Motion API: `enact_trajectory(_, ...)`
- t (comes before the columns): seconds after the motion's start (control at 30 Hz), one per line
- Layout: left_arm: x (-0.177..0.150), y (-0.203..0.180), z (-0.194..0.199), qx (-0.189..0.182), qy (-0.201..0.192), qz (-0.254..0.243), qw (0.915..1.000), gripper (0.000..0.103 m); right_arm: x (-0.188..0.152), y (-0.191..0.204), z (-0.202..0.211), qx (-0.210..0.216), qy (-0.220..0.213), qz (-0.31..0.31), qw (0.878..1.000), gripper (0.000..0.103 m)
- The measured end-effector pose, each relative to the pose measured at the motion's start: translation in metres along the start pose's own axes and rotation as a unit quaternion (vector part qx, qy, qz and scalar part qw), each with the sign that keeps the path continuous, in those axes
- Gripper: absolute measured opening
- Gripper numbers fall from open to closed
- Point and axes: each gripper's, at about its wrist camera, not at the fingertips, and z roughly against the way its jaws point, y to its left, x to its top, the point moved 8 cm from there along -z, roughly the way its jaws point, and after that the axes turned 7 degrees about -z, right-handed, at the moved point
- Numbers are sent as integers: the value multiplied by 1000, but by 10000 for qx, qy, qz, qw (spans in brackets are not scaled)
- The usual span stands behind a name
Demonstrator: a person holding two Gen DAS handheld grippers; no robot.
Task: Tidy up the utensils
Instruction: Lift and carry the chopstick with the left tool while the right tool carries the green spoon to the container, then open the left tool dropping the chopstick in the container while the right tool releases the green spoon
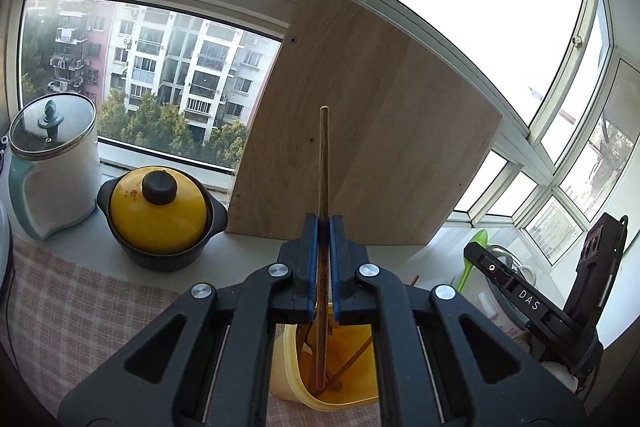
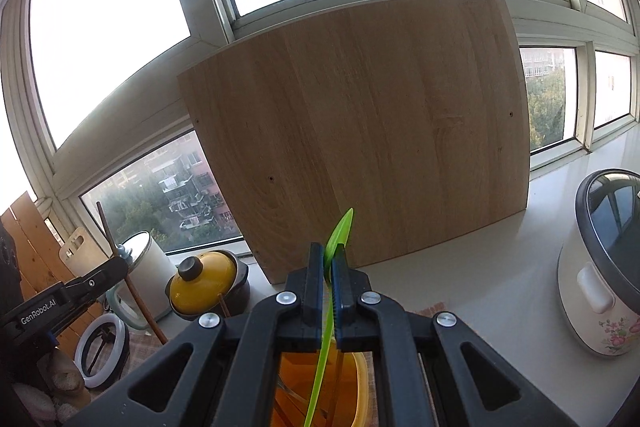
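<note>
So we've got both tools loaded at once here. Our left tool [image 1: 324,227] is pressed tight on a wooden chopstick [image 1: 323,163], which stands nearly upright in the middle of the left wrist frame, its thin tip poking up in front of the leaning wooden board [image 1: 360,131]. Its lower end drops straight down between the blue pads into the yellow utensil holder [image 1: 296,379] at the bottom centre, where a few other sticks already sit.

Our right tool [image 2: 328,263] is pinching a green plastic spoon [image 2: 340,231], tip up and tilted slightly right, with the handle running down toward the same yellow utensil holder [image 2: 360,379] at the bottom of the right wrist frame.

What matters for the next bit: both long axes are close to vertical and the holder's mouth sits directly under each tool, so we'd guess it's just a straight lower-and-let-go. Neither hand looks clearly nearer. The two tools are side by side over one small opening though, so crowding each other seems like the main risk. The black and yellow pot [image 1: 158,215] on the bench [image 1: 88,227] stays well clear at left.
</note>
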Motion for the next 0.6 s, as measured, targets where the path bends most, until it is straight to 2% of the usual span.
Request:
enact_trajectory(0.27, -12, 0, -7, -65, 134, 33, 9999, 3, -12, -7, -11, -55, 107, 7, 9999, 1)
enact_trajectory(0.6, -36, -3, 0, -172, 380, 48, 9991, 3, -31, -8, -5, 15, 311, 123, 9994, 1)
